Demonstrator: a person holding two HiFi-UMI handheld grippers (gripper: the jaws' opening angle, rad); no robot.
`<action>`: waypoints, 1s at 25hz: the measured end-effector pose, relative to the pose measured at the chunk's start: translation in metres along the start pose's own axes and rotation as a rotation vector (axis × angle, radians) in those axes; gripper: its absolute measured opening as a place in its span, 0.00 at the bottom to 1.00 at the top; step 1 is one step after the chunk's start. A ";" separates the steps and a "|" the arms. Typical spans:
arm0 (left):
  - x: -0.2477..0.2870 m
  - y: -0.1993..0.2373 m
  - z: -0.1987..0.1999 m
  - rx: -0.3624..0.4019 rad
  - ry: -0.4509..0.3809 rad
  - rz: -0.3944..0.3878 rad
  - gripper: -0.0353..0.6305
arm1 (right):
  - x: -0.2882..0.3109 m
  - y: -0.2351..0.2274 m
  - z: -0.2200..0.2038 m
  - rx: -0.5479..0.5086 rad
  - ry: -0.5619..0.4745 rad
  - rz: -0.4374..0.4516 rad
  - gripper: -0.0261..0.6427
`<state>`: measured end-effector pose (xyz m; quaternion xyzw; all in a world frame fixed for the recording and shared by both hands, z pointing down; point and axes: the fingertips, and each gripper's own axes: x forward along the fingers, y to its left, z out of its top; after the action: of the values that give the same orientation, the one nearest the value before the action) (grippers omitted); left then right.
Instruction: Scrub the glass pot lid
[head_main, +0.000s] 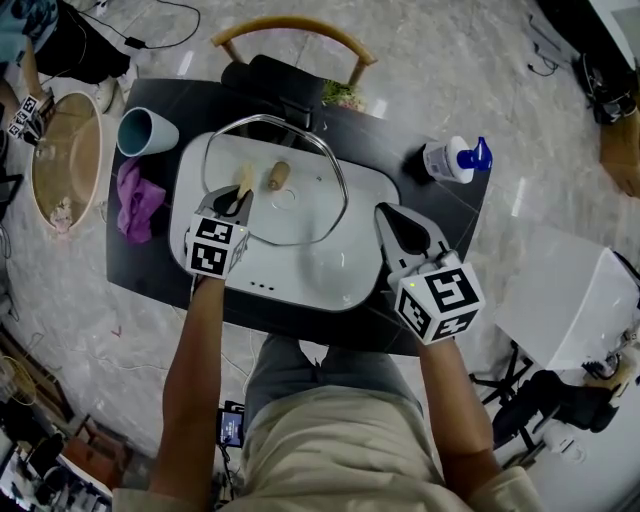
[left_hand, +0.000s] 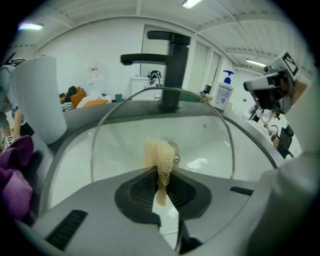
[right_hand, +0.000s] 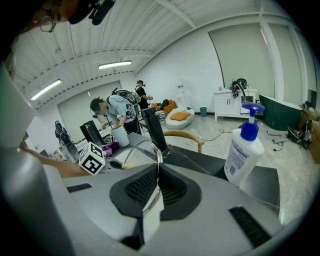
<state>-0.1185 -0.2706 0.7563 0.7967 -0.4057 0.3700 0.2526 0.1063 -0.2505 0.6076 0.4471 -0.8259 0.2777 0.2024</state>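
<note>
The glass pot lid with its metal rim and wooden knob stands tilted over the white sink. My left gripper is shut on a pale loofah scrubber, which lies against the glass beside the knob. In the left gripper view the scrubber sticks up from between the jaws in front of the lid. My right gripper is at the lid's right edge. The right gripper view shows the thin metal rim pinched between its jaws.
A black faucet rises behind the sink. A pale cup and a purple cloth sit to the left, a soap pump bottle to the right. A wooden chair stands behind the black table.
</note>
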 end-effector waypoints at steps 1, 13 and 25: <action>0.004 -0.015 -0.001 0.019 0.005 -0.029 0.11 | 0.000 0.000 -0.001 0.001 0.001 0.000 0.08; 0.026 -0.181 -0.006 0.164 0.037 -0.321 0.11 | 0.001 -0.003 -0.002 0.013 -0.001 -0.007 0.08; 0.021 -0.176 -0.005 0.155 0.037 -0.337 0.11 | 0.002 0.000 -0.001 0.012 -0.002 -0.003 0.08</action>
<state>0.0345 -0.1818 0.7579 0.8635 -0.2318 0.3673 0.2564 0.1051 -0.2509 0.6092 0.4497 -0.8237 0.2821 0.1992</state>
